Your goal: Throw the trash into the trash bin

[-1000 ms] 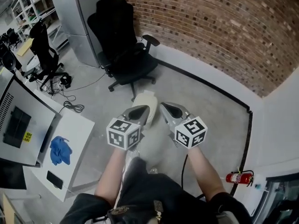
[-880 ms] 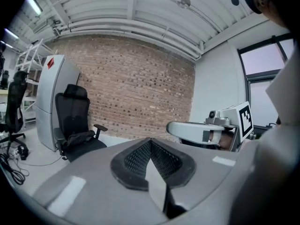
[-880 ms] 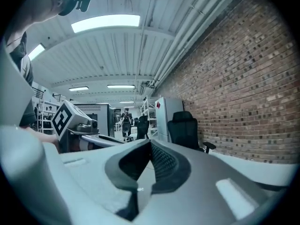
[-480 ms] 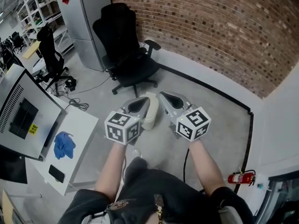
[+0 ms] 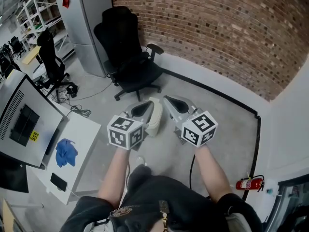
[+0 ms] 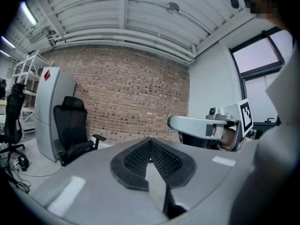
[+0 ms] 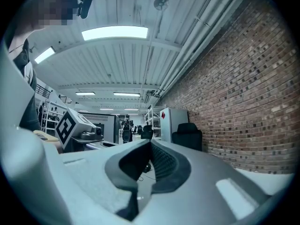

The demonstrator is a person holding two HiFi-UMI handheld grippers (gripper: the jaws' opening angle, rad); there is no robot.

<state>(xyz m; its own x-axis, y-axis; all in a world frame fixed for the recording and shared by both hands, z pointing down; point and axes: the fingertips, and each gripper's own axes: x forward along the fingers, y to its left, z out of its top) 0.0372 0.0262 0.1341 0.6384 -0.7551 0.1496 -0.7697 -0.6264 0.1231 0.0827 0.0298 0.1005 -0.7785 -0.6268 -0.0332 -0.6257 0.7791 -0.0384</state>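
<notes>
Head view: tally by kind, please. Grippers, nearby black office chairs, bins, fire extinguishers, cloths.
Grippers: 2
Black office chairs: 2
Pale bin: 1
Red fire extinguisher: 1
Blue cloth: 1
Total: 7

I'm looking at a black office chair (image 5: 133, 57) standing against the brick wall (image 5: 217, 28), just beside a tall grey cabinet (image 5: 84, 23). A second black chair (image 5: 50, 57) is sitting further left, with cables (image 5: 79, 111) trailing over the concrete floor (image 5: 217, 124) near it. On the white worktop (image 5: 79, 144) a blue cloth (image 5: 65, 152) is lying near a black phone (image 5: 58, 181). A red fire extinguisher (image 5: 248, 182) is lying at lower right
</notes>
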